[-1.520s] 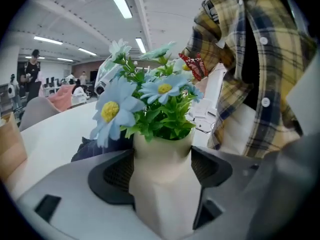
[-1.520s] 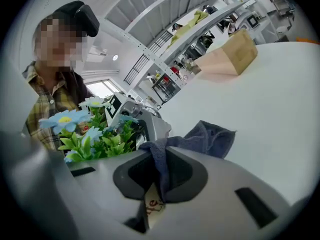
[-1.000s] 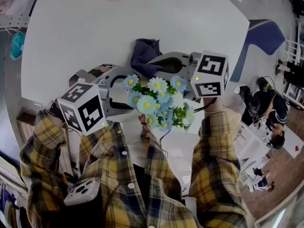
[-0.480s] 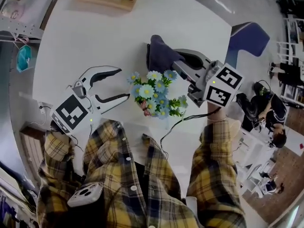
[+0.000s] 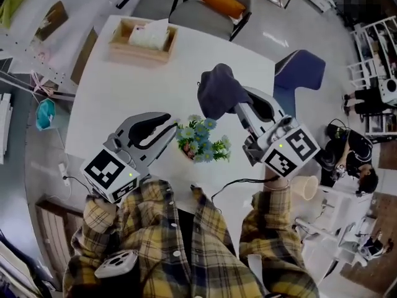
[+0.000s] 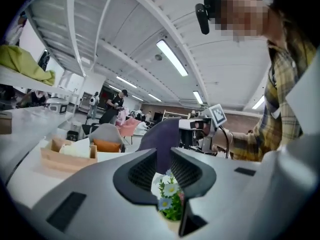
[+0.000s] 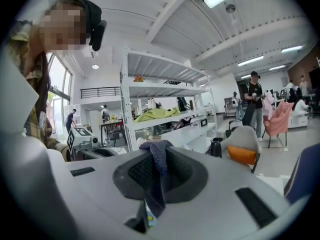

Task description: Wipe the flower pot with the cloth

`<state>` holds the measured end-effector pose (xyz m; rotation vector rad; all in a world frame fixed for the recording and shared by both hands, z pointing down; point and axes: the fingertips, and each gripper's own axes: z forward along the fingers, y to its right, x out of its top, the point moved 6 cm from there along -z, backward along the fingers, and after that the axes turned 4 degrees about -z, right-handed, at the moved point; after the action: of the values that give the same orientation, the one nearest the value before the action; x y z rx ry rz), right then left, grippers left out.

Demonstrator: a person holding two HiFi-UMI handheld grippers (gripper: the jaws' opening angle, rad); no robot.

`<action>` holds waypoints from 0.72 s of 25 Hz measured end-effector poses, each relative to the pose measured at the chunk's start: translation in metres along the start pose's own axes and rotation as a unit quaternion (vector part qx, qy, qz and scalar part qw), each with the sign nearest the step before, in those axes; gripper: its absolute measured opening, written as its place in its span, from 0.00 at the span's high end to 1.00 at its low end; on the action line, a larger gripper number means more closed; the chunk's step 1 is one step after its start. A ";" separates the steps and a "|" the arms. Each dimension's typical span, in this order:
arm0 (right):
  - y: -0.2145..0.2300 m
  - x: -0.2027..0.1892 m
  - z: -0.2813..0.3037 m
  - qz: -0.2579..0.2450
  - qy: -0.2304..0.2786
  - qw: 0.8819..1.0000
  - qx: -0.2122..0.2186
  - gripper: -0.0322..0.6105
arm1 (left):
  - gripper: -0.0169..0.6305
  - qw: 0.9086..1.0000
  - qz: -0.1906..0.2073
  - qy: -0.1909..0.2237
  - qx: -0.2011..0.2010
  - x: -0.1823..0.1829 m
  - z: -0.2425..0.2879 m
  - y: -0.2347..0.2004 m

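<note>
The flower pot [image 5: 201, 143], full of blue and white daisies, stands near the front of the white table [image 5: 118, 92]. My right gripper [image 5: 237, 102] is raised over the table behind and right of the flowers, shut on a dark blue cloth [image 5: 217, 90] that droops from its jaws. In the right gripper view the cloth [image 7: 159, 160] hangs pinched in the right gripper [image 7: 160, 170]. Left of the pot, my left gripper [image 5: 174, 129] points at the flowers; its jaws are closing with nothing between them. Through the narrow gap of the left gripper [image 6: 162, 166] I see the flowers [image 6: 170, 204] and the cloth [image 6: 161, 143] beyond.
A wooden tissue box [image 5: 141, 39] sits at the table's far left. Behind the table is a chair with an orange cushion [image 5: 218, 2], at its right a blue chair [image 5: 299, 70]. A black cable [image 5: 234, 182] crosses the near edge. People sit at the right.
Both grippers have risen from beside the pot, the right one lifting the cloth off the table. The left jaws have narrowed from wide open. The pot stays in place.
</note>
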<state>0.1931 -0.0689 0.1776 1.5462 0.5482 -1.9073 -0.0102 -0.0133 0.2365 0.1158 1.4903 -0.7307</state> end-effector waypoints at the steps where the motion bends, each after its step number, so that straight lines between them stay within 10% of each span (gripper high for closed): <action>1: -0.006 0.009 -0.006 -0.006 0.008 1.000 -0.006 0.93 | 0.85 1.000 -0.003 0.007 0.004 0.006 -0.002 0.004; 18: -0.074 0.056 -0.059 0.007 0.106 0.994 -0.032 0.93 | 0.96 0.996 0.066 0.041 0.054 0.068 -0.019 0.054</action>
<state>0.1780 0.0124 0.1053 1.7165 0.6817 -1.7082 -0.0056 0.0133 0.1523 0.3267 1.5058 -0.7050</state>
